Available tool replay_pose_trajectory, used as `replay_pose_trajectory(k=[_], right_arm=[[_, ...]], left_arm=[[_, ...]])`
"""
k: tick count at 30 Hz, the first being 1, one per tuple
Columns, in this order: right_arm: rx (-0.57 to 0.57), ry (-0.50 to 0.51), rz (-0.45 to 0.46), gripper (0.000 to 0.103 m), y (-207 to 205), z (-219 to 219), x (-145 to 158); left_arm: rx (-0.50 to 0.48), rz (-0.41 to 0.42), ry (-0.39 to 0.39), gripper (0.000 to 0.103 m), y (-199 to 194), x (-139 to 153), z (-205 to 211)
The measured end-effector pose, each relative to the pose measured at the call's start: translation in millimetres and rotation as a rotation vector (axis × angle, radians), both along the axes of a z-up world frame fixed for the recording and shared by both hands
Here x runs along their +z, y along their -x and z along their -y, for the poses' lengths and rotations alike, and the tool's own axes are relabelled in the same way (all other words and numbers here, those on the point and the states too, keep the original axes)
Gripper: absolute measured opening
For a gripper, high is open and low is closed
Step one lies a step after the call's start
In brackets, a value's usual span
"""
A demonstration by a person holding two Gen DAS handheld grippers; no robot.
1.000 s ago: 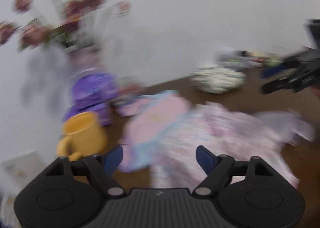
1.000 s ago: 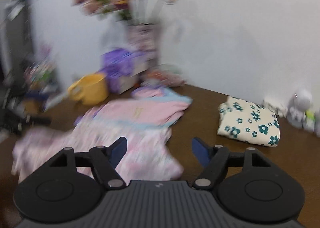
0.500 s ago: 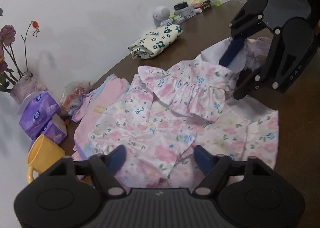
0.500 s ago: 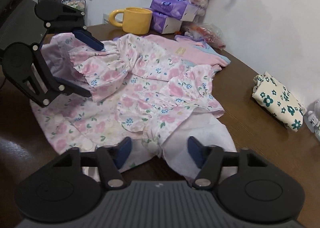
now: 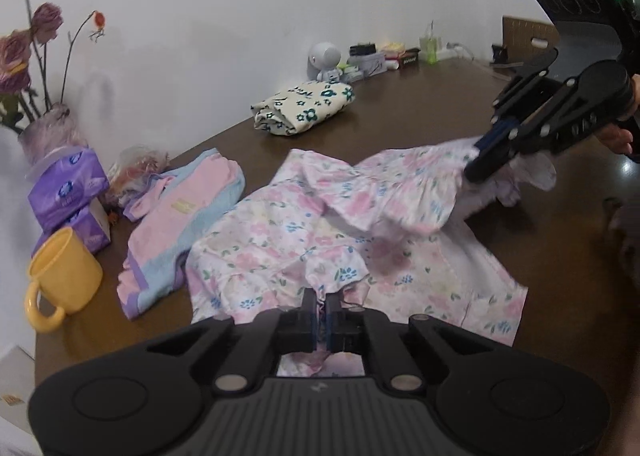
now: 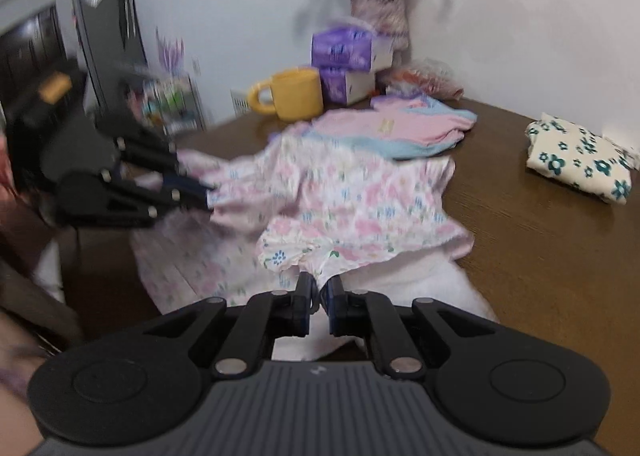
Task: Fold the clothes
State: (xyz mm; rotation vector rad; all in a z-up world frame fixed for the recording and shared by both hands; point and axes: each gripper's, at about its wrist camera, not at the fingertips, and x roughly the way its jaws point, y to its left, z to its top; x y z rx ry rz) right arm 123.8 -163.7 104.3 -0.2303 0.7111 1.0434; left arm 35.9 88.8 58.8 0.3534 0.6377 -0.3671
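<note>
A pink floral garment (image 5: 304, 240) lies spread and rumpled on the brown table (image 5: 432, 112). My left gripper (image 5: 320, 298) is at its near hem, jaws closing tight, with a fold of the floral fabric pinched between the pads. In the right wrist view, my right gripper (image 6: 319, 286) is likewise closing on a bunched edge of the floral garment (image 6: 352, 208), fabric caught between its pads. Each gripper shows in the other's view: the right gripper (image 5: 482, 154) lifts one end a little, and the left gripper (image 6: 206, 196) holds the opposite end.
A pink and blue garment (image 5: 188, 216) lies just beyond the floral one. A folded cream cloth with dark flowers (image 5: 304, 112) sits farther back. A yellow mug (image 5: 64, 276), purple tissue packs (image 5: 68, 184) and a flower vase (image 5: 52, 128) stand along the wall.
Both grippers stood open above the garment half a second ago. They have since come down to its edges and shut on the fabric; the right end is now lifted slightly.
</note>
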Motion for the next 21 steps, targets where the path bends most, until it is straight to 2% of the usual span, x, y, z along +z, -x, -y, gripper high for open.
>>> replay_pose_trajectory(k=[4,6,9,12,15,18,21], right_arm=[[-0.087,-0.083,-0.009,0.007,8.9,36.1,32.1],[-0.153,-0.116,0.002,0.007,6.1,56.6,49.3],[-0.302,-0.136,0.017,0.007,-18.7,87.2,67.8],[-0.439,-0.116,-0.005,0.007,-61.1,106.5,67.7],[-0.563,-0.073,-0.08,0.007,-116.9,116.6,37.4],[-0.658,-0.022,-0.162,0.007,-157.6,121.0,-2.2],[-0.71,-0.02,-0.228,0.007,-179.8,122.9,-35.0]], left_arm=[[0.038,0.064,0.042,0.003,20.0,29.7,-7.3],[0.083,0.104,0.049,0.003,16.7,47.5,-14.4],[0.176,0.141,0.062,0.003,-5.6,71.8,-28.5],[0.322,0.105,0.109,0.003,-54.1,79.1,-49.2],[0.467,0.036,0.178,0.003,-107.0,66.1,-72.2],[0.593,-0.041,0.238,0.003,-147.3,41.1,-94.4],[0.692,-0.12,0.316,0.004,-174.7,13.4,-121.4]])
